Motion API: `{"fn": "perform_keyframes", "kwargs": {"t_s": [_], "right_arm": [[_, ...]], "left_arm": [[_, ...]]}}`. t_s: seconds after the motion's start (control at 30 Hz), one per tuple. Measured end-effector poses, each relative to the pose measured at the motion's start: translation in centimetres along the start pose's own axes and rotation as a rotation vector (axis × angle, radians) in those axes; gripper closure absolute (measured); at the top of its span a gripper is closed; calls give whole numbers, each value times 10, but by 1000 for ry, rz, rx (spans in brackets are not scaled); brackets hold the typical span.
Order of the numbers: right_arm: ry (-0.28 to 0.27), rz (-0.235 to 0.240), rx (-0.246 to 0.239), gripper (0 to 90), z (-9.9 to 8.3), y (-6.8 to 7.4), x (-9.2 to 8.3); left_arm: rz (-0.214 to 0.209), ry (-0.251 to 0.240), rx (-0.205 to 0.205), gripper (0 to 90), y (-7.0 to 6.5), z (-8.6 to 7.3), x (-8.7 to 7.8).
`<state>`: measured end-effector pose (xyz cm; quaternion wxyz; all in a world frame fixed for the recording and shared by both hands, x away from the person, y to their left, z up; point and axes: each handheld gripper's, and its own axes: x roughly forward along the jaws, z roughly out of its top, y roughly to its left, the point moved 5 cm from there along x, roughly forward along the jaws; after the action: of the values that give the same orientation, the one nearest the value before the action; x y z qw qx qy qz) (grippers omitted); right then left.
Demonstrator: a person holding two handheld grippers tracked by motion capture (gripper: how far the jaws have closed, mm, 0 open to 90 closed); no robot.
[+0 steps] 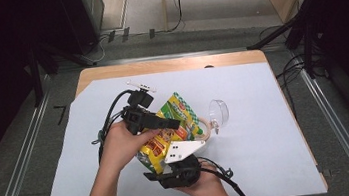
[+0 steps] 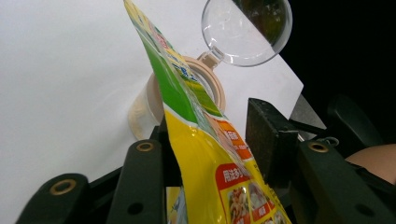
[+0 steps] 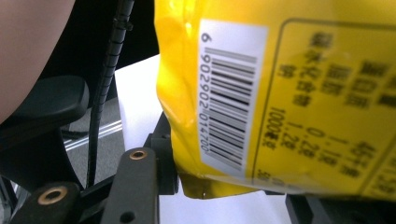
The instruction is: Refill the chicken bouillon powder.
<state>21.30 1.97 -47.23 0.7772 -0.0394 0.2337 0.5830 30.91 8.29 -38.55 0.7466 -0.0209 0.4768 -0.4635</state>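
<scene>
We hold a yellow and green snack pouch in the air over the middle of the paper-covered table, its green top tipped toward a pale jar that lies on the paper just beyond it, clear hinged lid swung open. To pour cleanly, we judge the pouch mouth should sit right at the jar's rim before it tilts, both grips steady. The left gripper has its jaws partly apart with the pouch between them; one pad presses it, and we cannot tell if the other does. The right gripper is clamped on the pouch's bottom seam by the barcode, jaws partly apart
</scene>
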Motion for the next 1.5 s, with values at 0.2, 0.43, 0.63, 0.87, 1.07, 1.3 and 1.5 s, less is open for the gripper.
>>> {"fn": "perform_keyframes", "kwargs": {"t_s": [0.2,0.43,0.63,0.87,1.07,1.3,1.5], "right_arm": [[5,24,-56,551,-1,5,2],[19,-15,-42,622,-2,3,4],[-4,0,-23,624,1,3,2],[-36,11,-9,623,9,3,1],[-10,33,-2,626,12,2,5],[-20,44,-15,633,19,-3,6],[14,30,-48,636,11,-5,8]], "left_arm": [[17,19,40,743,-1,-2,-1],[14,4,15,699,-5,1,0],[12,-10,25,627,-7,2,-4],[42,-27,42,637,-7,1,-12],[76,11,42,740,-7,5,-11],[57,21,-1,763,-4,15,-12],[51,30,-8,769,0,10,-5]]}}
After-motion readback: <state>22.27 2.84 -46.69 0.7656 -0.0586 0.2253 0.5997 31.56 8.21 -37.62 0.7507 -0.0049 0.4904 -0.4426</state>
